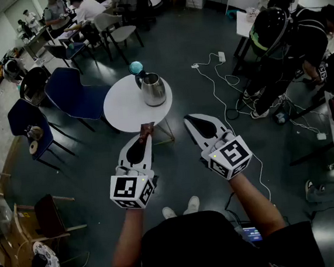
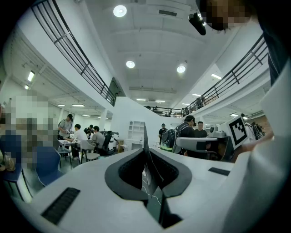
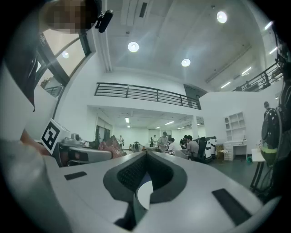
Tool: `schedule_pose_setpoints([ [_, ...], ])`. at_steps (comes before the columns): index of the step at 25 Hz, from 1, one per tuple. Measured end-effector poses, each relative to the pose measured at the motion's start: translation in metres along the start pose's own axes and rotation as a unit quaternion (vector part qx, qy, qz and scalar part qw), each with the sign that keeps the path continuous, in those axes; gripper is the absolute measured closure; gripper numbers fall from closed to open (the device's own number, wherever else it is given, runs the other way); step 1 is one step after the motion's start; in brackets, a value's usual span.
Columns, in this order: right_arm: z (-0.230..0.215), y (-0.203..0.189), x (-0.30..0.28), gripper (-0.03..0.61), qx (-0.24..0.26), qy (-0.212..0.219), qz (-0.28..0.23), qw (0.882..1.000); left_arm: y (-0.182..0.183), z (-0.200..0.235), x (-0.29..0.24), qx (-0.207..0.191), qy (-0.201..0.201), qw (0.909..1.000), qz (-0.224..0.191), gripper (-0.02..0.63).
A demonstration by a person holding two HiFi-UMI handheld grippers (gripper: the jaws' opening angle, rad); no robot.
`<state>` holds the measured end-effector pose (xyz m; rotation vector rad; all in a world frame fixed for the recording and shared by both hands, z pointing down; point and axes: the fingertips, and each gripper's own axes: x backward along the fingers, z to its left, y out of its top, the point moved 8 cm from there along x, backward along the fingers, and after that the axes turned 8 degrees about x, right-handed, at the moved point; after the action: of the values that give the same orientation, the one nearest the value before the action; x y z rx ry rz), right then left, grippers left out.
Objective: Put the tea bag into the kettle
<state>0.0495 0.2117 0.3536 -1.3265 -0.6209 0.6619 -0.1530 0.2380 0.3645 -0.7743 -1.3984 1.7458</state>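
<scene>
Head view: dim and bluish overall; the white round surface (image 1: 118,114) is the brightest patch, and the steel kettle (image 1: 153,90) carries small glints. Gripper views — fisheye, black-vignetted corners, straight lines bowed at the edges — are lit by round ceiling lamps (image 2: 120,10) near 12 o'clock; nearest foreground soft.

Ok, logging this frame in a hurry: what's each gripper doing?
Left gripper: shut on the tea bag.
Right gripper: shut, empty.

No word, brand, number or sign can be read anywhere. The marker cube (image 1: 132,190) on the left gripper (image 1: 146,140) and the one on the right gripper (image 1: 190,120) bear only black-and-white square patterns. Any print on the tea bag (image 1: 147,130) is too small to tell.
</scene>
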Motion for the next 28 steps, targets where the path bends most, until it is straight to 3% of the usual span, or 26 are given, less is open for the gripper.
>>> schedule_pose_setpoints([
  [28,-0.038,-0.013,0.015,0.560,0.005,0.034,-0.007,0.999,-0.017,-0.037,-0.037,-0.006,0.020,0.9998,-0.003,0.577],
])
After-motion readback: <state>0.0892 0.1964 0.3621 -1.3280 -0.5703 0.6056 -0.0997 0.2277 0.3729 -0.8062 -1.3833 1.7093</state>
